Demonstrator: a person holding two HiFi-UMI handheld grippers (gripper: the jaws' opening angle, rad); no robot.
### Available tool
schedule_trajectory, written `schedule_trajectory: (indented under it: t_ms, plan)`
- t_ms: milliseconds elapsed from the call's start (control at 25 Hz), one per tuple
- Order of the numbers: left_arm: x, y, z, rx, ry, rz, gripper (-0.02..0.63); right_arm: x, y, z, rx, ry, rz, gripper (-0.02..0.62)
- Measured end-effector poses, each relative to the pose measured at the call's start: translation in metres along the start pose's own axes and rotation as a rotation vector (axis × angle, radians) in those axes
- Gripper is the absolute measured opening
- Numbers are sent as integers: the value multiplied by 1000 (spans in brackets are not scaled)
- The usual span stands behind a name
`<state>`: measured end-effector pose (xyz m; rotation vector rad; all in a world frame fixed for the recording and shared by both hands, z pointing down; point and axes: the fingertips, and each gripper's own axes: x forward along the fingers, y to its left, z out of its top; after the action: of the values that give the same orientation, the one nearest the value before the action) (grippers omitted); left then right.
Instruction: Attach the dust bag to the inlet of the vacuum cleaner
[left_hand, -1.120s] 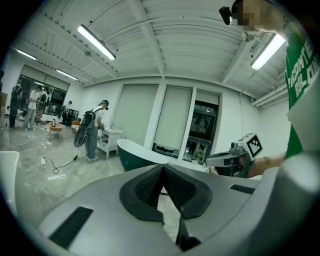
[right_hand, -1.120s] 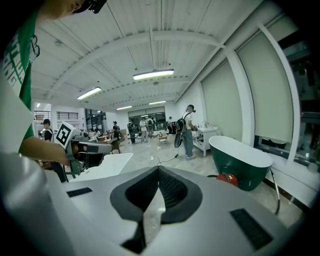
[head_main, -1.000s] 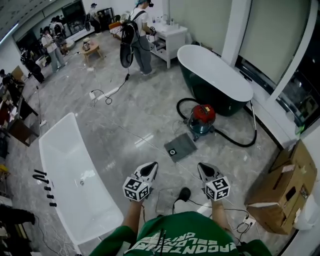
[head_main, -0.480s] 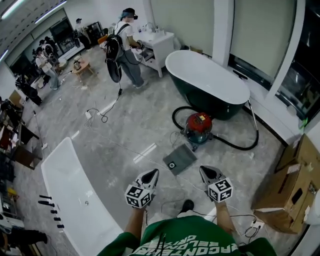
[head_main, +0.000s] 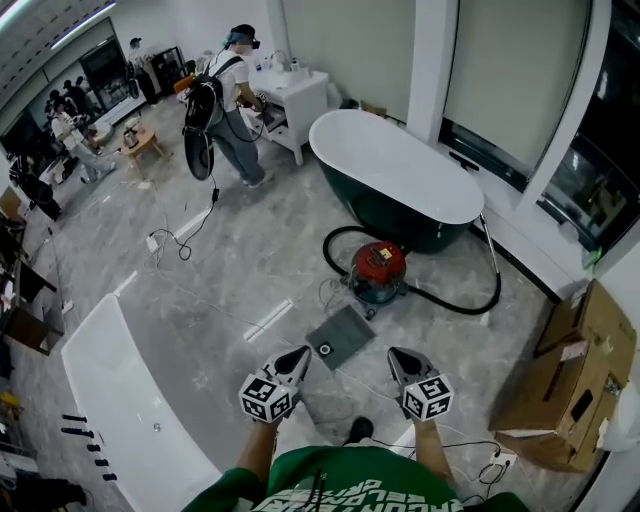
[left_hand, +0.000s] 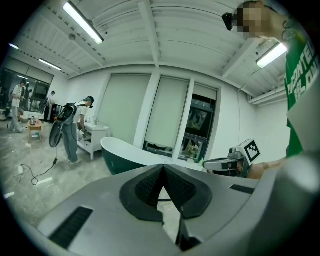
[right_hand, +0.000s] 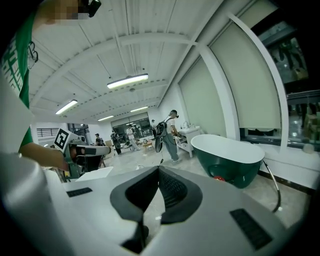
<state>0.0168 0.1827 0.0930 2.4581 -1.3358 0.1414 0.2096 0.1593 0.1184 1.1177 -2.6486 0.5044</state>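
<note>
The vacuum cleaner (head_main: 378, 268), a squat drum with a red top, stands on the marble floor with its black hose (head_main: 450, 296) looped round it. The grey dust bag (head_main: 340, 338) lies flat on the floor just in front of it, round hole upward. My left gripper (head_main: 302, 353) hovers at the bag's near left corner and my right gripper (head_main: 394, 353) at its near right, both above the floor and apart from the bag. Both are shut and empty; the left gripper's (left_hand: 162, 166) pads meet, as do the right gripper's (right_hand: 159, 169). The right gripper view shows a sliver of the vacuum (right_hand: 218, 177).
A dark green bathtub (head_main: 400, 170) stands behind the vacuum, a white bathtub (head_main: 120, 400) at the near left. A cardboard box (head_main: 570, 380) sits at the right. Cables (head_main: 470, 450) trail by my feet. A person with a backpack (head_main: 225, 105) stands at a white cabinet (head_main: 290, 100).
Both grippers have travelled forward with me towards the vacuum; the dust bag and vacuum now lie nearer to the fingertips. The jaws stay shut.
</note>
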Motion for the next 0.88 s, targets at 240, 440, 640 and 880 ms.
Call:
schedule_trajectory:
  t_ms: [240, 440, 640, 880]
  plan:
    - [54, 64, 19, -6, -12, -131, 3, 61, -18, 27, 5, -7, -97, 9]
    - [87, 127, 54, 4, -2, -261, 3, 125, -8, 67, 16, -27, -152, 9]
    - [107, 187, 81, 50, 19, -350, 3, 186, 11, 102, 17, -41, -188, 9]
    - [118, 239, 86, 16, 10, -430, 3, 229, 29, 111, -5, -1, -250, 9]
